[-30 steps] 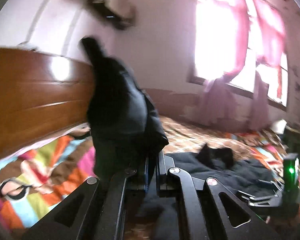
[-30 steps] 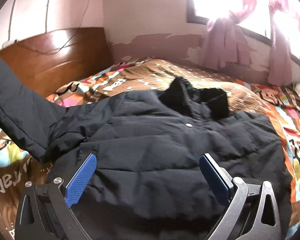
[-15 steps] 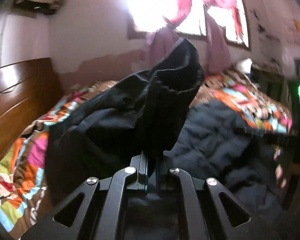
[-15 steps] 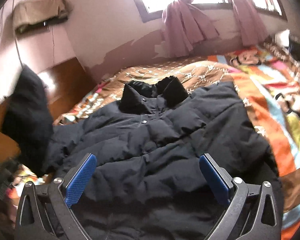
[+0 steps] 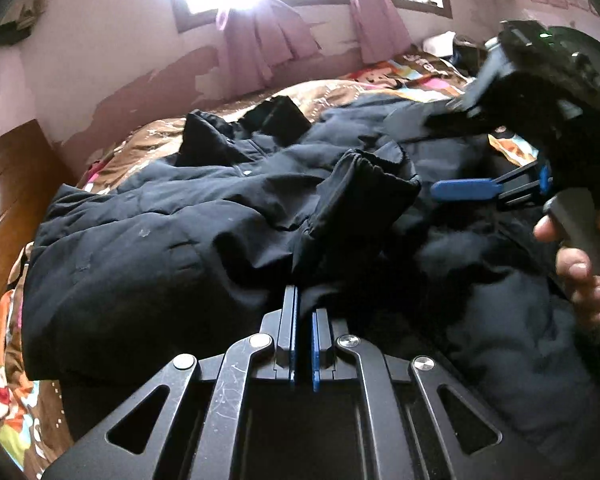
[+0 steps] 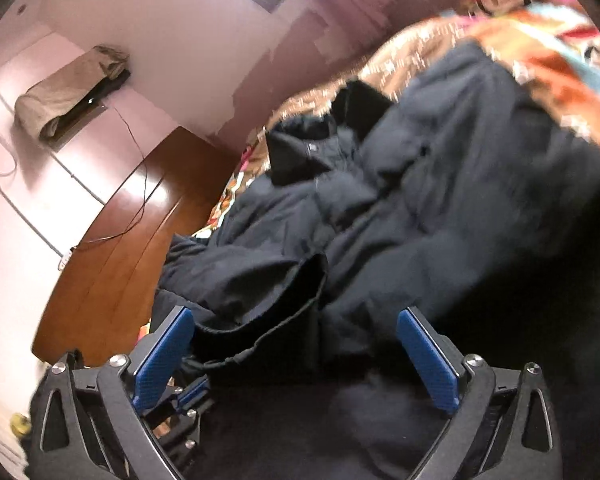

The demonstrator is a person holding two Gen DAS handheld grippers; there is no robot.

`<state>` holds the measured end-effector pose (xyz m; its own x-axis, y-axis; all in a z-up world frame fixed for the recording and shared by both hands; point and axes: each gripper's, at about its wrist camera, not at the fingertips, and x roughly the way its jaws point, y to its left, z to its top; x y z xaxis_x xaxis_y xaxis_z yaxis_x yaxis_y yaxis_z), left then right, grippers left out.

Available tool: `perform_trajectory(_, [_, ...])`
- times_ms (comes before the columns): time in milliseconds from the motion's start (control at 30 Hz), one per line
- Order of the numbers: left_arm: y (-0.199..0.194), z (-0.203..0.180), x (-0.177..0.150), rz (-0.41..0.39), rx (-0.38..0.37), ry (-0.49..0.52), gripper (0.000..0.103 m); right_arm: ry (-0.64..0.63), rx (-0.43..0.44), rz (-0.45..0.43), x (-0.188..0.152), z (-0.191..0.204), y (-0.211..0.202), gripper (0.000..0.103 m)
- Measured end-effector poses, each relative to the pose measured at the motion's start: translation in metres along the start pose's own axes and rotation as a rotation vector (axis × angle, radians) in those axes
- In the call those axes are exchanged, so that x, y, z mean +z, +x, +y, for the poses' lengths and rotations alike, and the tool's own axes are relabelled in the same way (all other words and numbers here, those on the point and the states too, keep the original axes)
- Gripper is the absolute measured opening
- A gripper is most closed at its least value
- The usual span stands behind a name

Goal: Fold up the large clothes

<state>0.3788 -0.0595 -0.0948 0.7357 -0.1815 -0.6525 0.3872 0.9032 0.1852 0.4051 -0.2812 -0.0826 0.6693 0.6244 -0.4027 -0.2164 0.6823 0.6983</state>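
Left gripper (image 5: 302,312): pinched tight on the sleeve (image 5: 360,188) of the black jacket (image 5: 148,240), cuff end now laid over the jacket front. A second ago held high in front of the headboard; now brought down and across onto the body of the garment. Right gripper (image 6: 296,356): jaws wide apart but closing, dark jacket fabric and a cord edge lying between the blue pads (image 6: 426,356), not pressed by them. Earlier hovering square above the flat jacket; now tilted and close to the folded-in sleeve, seen also from the left wrist with a hand (image 5: 576,264) on its grey handle.

Jacket spread on the bed, collar (image 5: 276,120) toward the far wall, over a brown and many-coloured quilt (image 5: 4,368). Wooden headboard (image 6: 112,248) to the left side, pink curtains (image 5: 260,40) under the bright window behind. No containers in view.
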Motion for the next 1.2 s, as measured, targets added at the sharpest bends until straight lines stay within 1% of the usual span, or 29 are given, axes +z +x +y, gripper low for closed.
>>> perform_trajectory(33, [0.002, -0.001, -0.001, 0.005, -0.005, 0.003, 0.003, 0.007, 0.000, 0.006, -0.001, -0.001, 0.003, 0.086])
perform_trajectory(100, [0.005, -0.004, -0.002, 0.013, -0.026, 0.014, 0.003, 0.014, -0.006, 0.015, -0.002, -0.001, 0.006, 0.068])
perform_trajectory(133, [0.003, -0.004, -0.004, 0.009, -0.030, 0.019, 0.003, 0.019, 0.006, 0.020, -0.002, 0.000, 0.007, 0.061])
perform_trajectory(167, [0.004, -0.005, -0.006, 0.010, -0.031, 0.027, 0.006, 0.020, 0.012, 0.023, -0.001, 0.001, 0.007, 0.043])
perform_trajectory(200, [0.004, -0.006, -0.007, 0.013, -0.031, 0.036, 0.007, 0.014, -0.001, 0.026, -0.001, 0.003, 0.008, 0.029])
perform_trajectory(233, [0.003, -0.006, -0.008, 0.015, -0.028, 0.043, 0.008, 0.001, -0.020, 0.023, -0.001, 0.006, 0.007, 0.025])
perform_trajectory(267, [0.003, -0.006, -0.010, 0.017, -0.028, 0.053, 0.010, -0.018, -0.028, 0.021, -0.001, 0.010, 0.005, 0.013])
perform_trajectory(300, [0.001, -0.007, -0.011, 0.017, -0.037, 0.058, 0.014, -0.037, -0.035, 0.017, -0.001, 0.013, 0.004, 0.007])
perform_trajectory(333, [-0.001, -0.007, -0.012, 0.015, -0.050, 0.059, 0.018, -0.058, -0.045, 0.007, -0.001, 0.016, 0.001, 0.007])
perform_trajectory(367, [-0.004, -0.006, -0.012, 0.009, -0.069, 0.055, 0.030, -0.087, -0.059, -0.008, -0.001, 0.021, -0.004, 0.006])
perform_trajectory(400, [-0.009, -0.005, -0.013, -0.005, -0.090, 0.046, 0.045, -0.110, -0.068, -0.026, 0.001, 0.026, -0.009, 0.005])
perform_trajectory(467, [-0.023, -0.004, -0.015, -0.047, -0.117, 0.030, 0.053, -0.146, -0.078, -0.070, 0.004, 0.036, -0.023, 0.005])
perform_trajectory(533, [-0.034, -0.003, -0.015, -0.070, -0.118, 0.026, 0.053, -0.172, -0.096, -0.107, 0.008, 0.041, -0.033, 0.005])
perform_trajectory(700, [-0.053, 0.008, -0.013, -0.107, -0.101, -0.007, 0.053, -0.235, -0.199, -0.248, 0.021, 0.054, -0.069, 0.005])
perform_trajectory(833, [-0.061, 0.024, -0.012, -0.118, -0.084, -0.055, 0.053, -0.237, -0.344, -0.351, 0.026, 0.049, -0.089, 0.005])
perform_trajectory(867, [-0.062, 0.028, -0.012, -0.116, -0.079, -0.066, 0.053, -0.233, -0.395, -0.372, 0.027, 0.044, -0.092, 0.005])
perform_trajectory(933, [-0.063, 0.037, -0.015, -0.101, -0.065, -0.103, 0.053, -0.213, -0.451, -0.364, 0.029, 0.033, -0.091, 0.005])
perform_trajectory(967, [-0.063, 0.042, -0.018, -0.092, -0.064, -0.127, 0.053, -0.197, -0.469, -0.339, 0.029, 0.024, -0.086, 0.006])
perform_trajectory(1000, [-0.063, 0.048, -0.021, -0.084, -0.066, -0.148, 0.054, -0.189, -0.491, -0.309, 0.028, 0.017, -0.081, 0.009])
perform_trajectory(1067, [-0.061, 0.063, -0.027, -0.058, -0.068, -0.217, 0.054, -0.178, -0.544, -0.267, 0.023, 0.006, -0.073, 0.012])
perform_trajectory(1133, [-0.062, 0.077, -0.030, -0.040, -0.065, -0.277, 0.054, -0.164, -0.578, -0.261, 0.018, 0.000, -0.072, 0.032])
perform_trajectory(1167, [-0.062, 0.086, -0.031, -0.033, -0.057, -0.309, 0.054, -0.160, -0.598, -0.281, 0.015, -0.001, -0.076, 0.057])
perform_trajectory(1200, [-0.062, 0.093, -0.030, -0.031, -0.048, -0.337, 0.054, -0.163, -0.616, -0.305, 0.013, -0.001, -0.080, 0.078])
